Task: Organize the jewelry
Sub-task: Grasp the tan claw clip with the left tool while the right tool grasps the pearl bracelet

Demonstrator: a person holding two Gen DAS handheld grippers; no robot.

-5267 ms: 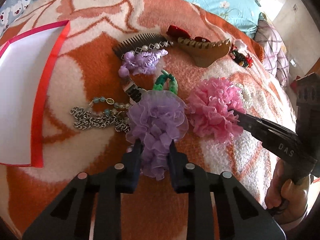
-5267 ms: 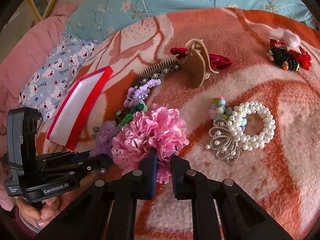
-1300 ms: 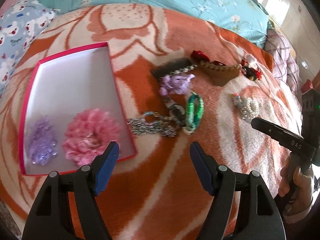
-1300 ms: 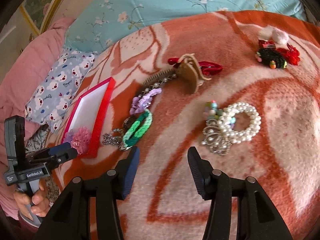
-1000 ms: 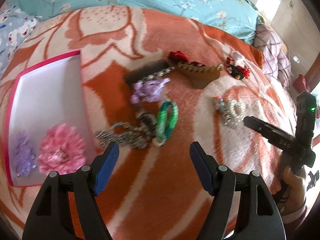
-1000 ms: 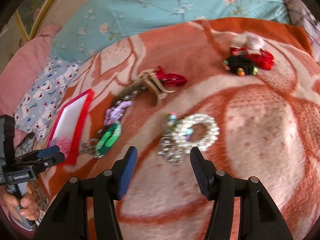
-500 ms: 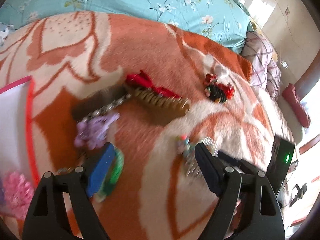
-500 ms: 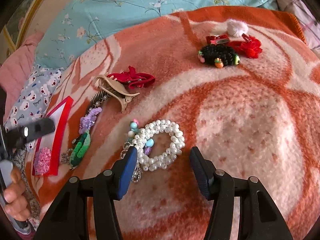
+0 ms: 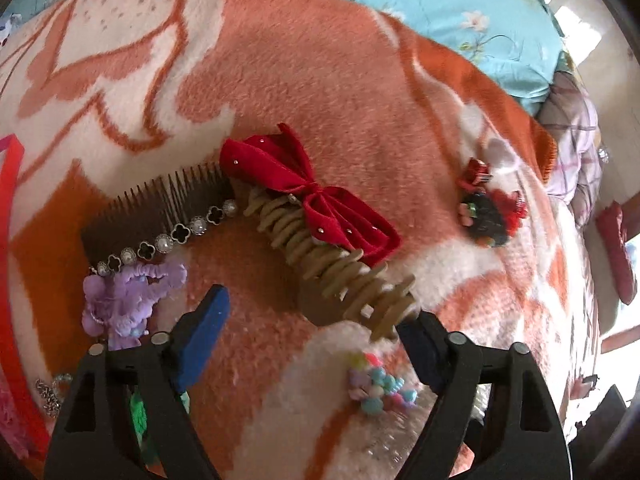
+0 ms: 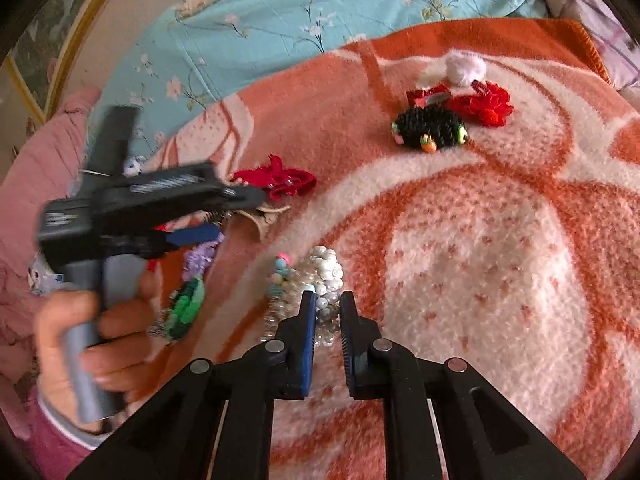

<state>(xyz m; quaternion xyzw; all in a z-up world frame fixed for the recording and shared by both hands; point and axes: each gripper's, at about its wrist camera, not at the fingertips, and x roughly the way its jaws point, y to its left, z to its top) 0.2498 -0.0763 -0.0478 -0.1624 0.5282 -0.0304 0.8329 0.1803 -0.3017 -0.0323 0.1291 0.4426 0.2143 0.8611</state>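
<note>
Lower centre of the right-wrist view, right gripper [image 10: 325, 316] is clamping the white pearl bead bracelet [image 10: 325, 276] on the orange-and-cream fleece blanket [image 10: 500, 260]; lifting it is probably next. Left gripper [image 9: 316, 332] is closing, nothing pinched yet, around the tan plastic claw clip [image 9: 340, 276] mid-frame in its own view.

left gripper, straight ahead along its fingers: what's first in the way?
Likely the tan claw clip: it lies just beyond the closing left gripper, its near end by the right fingertip, red bow behind. Depth is unclear.
</note>
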